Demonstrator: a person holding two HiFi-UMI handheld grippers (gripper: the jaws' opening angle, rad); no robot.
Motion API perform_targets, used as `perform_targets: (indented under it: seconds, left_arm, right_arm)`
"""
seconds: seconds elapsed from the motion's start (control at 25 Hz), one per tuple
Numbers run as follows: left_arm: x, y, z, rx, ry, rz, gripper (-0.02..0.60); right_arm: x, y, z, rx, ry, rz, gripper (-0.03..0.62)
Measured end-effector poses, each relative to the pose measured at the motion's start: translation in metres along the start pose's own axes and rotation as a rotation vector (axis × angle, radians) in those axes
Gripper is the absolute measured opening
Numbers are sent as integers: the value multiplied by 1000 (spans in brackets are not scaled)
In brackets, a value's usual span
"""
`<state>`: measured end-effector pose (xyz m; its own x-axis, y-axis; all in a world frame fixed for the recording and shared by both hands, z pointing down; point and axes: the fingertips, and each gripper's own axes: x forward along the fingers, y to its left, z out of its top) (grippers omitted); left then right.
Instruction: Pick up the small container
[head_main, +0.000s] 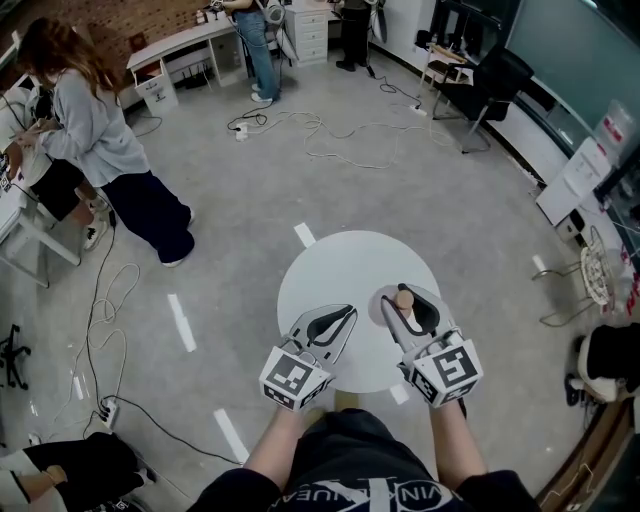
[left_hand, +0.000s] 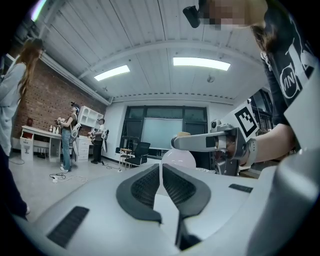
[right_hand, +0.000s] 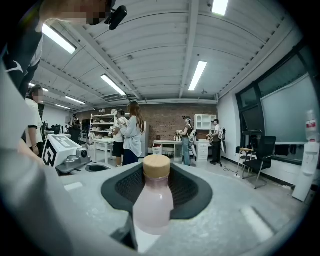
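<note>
The small container (head_main: 404, 301) is a pale pink bottle with a tan wooden cap. My right gripper (head_main: 402, 296) is shut on it above the round white table (head_main: 340, 265). In the right gripper view the bottle (right_hand: 153, 201) stands upright between the dark pads, with its cap (right_hand: 156, 167) at the jaw tips and my right gripper (right_hand: 157, 175) around it. My left gripper (head_main: 348, 312) hovers over the table's near left part, shut with nothing in it. In the left gripper view its tips (left_hand: 161, 166) meet, and the bottle (left_hand: 179, 158) shows beyond them under the right gripper (left_hand: 176, 142).
A person (head_main: 95, 130) in grey stands at the far left by a desk. Cables (head_main: 330, 135) trail over the grey floor beyond the table, and a power strip (head_main: 105, 410) lies near left. A black chair (head_main: 490, 85) and white boards (head_main: 580, 175) stand at the right.
</note>
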<state>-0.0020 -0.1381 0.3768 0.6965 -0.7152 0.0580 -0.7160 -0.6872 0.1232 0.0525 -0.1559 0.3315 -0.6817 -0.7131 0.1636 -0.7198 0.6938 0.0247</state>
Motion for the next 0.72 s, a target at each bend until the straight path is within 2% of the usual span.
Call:
perform_targets:
  seconds: [0.72]
  left_arm:
    - [-6, 6, 18, 20, -31, 10, 25]
  right_arm:
    - [3, 5, 16, 1, -14, 14, 140]
